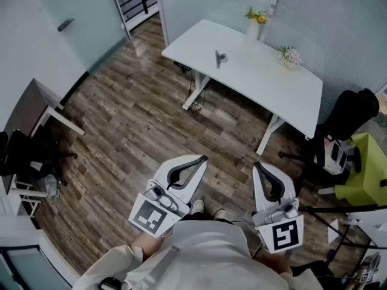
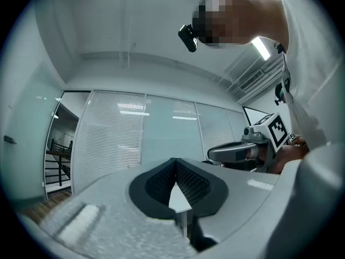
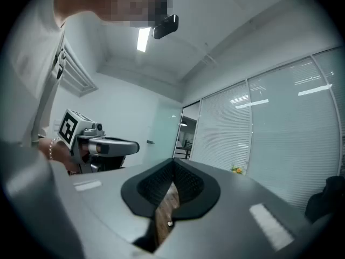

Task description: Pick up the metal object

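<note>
My left gripper [image 1: 201, 159] and right gripper [image 1: 258, 165] are both pinched together, holding nothing. The metal object [image 1: 220, 57] sits well off on the white table [image 1: 272, 83], too tiny to make out properly.

thing: metal object [image 1: 220, 57], small, grey, shiny | pose: I read it as standing upright | place: on the white table [image 1: 266, 80], well ahead of my left gripper [image 1: 203, 158] and right gripper [image 1: 257, 164], touching neither
</note>
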Demonstrator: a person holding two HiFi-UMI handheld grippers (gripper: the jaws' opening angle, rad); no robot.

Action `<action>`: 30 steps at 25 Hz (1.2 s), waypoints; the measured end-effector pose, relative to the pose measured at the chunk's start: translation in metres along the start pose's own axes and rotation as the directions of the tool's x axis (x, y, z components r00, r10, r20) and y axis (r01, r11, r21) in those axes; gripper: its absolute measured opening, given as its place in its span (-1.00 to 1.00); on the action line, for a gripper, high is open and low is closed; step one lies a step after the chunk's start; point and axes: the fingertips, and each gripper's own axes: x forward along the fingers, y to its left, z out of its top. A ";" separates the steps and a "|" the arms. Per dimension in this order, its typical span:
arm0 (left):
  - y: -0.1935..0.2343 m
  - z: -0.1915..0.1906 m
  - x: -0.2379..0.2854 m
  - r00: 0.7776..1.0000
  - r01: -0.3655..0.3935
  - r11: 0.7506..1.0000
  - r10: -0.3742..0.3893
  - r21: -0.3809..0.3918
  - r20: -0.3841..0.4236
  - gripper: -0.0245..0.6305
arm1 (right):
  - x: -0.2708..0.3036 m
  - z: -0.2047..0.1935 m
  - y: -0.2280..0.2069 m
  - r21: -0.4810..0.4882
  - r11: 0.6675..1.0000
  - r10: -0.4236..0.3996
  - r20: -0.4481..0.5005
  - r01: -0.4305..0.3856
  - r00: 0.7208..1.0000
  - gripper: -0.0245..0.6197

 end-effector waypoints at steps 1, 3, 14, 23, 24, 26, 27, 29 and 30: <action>0.003 0.000 -0.002 1.000 -0.002 1.000 0.002 -0.003 0.003 -0.91 | 0.002 0.001 0.001 0.001 1.000 -0.005 0.001 0.005 1.000 -0.91; 0.008 0.001 -0.005 1.000 -0.005 1.000 0.005 -0.008 0.010 -0.91 | 0.006 0.002 0.002 -0.001 1.000 -0.017 0.005 0.017 1.000 -0.91; 0.023 -0.007 -0.011 1.000 0.004 1.000 -0.004 -0.018 -0.001 -0.91 | 0.021 -0.007 0.004 -0.006 1.000 -0.026 0.030 0.026 0.999 -0.91; 0.050 -0.022 0.012 1.000 -0.006 1.000 0.005 -0.010 -0.024 -0.91 | 0.056 -0.020 -0.016 0.017 1.000 -0.011 0.036 0.010 0.999 -0.91; 0.055 -0.023 0.016 1.000 -0.009 1.000 0.008 -0.013 -0.027 -0.91 | 0.061 -0.021 -0.020 0.018 1.000 -0.009 0.036 0.009 0.999 -0.91; 0.064 -0.026 0.027 0.999 -0.013 1.000 0.012 -0.013 -0.034 -0.91 | 0.072 -0.023 -0.031 0.027 1.000 -0.012 0.040 0.011 0.999 -0.91; 0.069 -0.027 0.034 0.999 -0.014 1.000 0.013 -0.009 -0.036 -0.91 | 0.078 -0.024 -0.038 0.030 0.999 -0.013 0.042 0.012 0.999 -0.91; 0.080 -0.028 0.048 0.999 -0.016 1.000 0.016 -0.001 -0.037 -0.91 | 0.090 -0.026 -0.050 0.030 0.999 -0.011 0.044 0.010 0.999 -0.91; 0.085 -0.028 0.056 0.999 -0.016 1.000 0.016 0.002 -0.035 -0.91 | 0.096 -0.027 -0.056 0.028 1.000 -0.009 0.044 0.008 0.999 -0.91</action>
